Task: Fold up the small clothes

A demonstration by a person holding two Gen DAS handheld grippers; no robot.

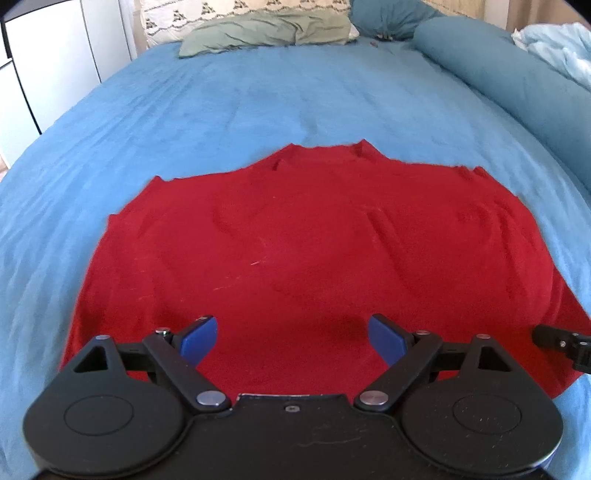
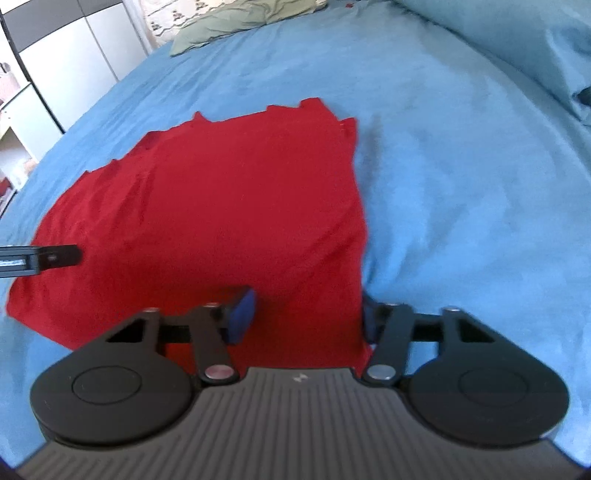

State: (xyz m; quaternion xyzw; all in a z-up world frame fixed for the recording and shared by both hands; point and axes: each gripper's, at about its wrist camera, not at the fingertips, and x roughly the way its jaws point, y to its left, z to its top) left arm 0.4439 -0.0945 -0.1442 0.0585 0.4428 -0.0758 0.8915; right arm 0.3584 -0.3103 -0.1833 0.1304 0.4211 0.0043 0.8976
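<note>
A red garment (image 1: 295,240) lies spread flat on the blue bed sheet (image 1: 258,103), with a few soft wrinkles. My left gripper (image 1: 291,332) stands open over the middle of its near hem, blue pads (image 1: 199,339) wide apart, nothing pinched between them. In the right wrist view the same red garment (image 2: 221,203) fills the left half. My right gripper (image 2: 306,314) straddles its near right corner: one pad (image 2: 242,314) is over the cloth, the other at the cloth's right edge, with a gap between. A finger of the left gripper (image 2: 40,258) shows at the left edge.
Green pillow (image 1: 266,31) and patterned pillow lie at the head of the bed. A teal bolster (image 1: 498,74) and a light blue blanket (image 1: 554,48) run along the right side. White wardrobe doors (image 1: 55,55) stand to the left. Bare sheet (image 2: 461,184) lies right of the garment.
</note>
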